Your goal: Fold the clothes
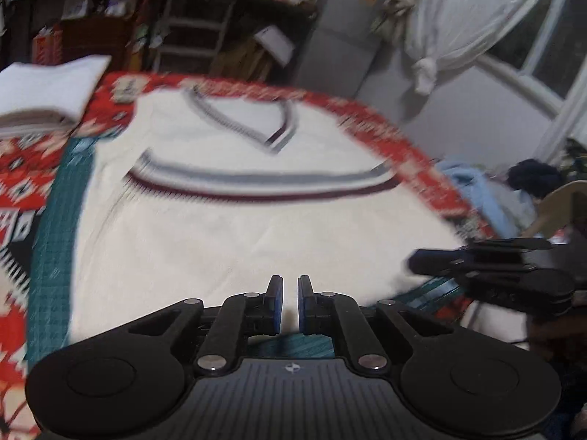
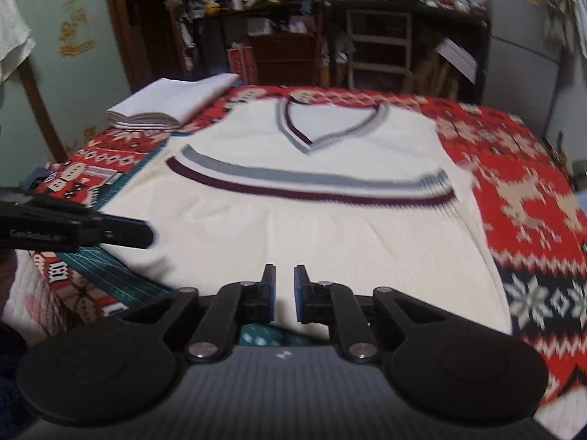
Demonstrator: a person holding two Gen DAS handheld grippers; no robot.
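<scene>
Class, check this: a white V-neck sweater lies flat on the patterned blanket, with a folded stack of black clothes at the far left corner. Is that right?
Not quite. The stack is white, not black, as the right wrist view shows. The sweater does lie flat on the blanket.

Red patterned blanket (image 2: 521,198), teal cutting mat (image 1: 55,220) — cluttered shelves (image 2: 378,40), knotted white curtain (image 1: 458,25) behind.

Motion blur softens the sweater's (image 1: 234,242) stripes and far shelves (image 2: 293,11); its near hem lies hidden behind the left gripper (image 1: 290,302) and right gripper (image 2: 284,291).
</scene>
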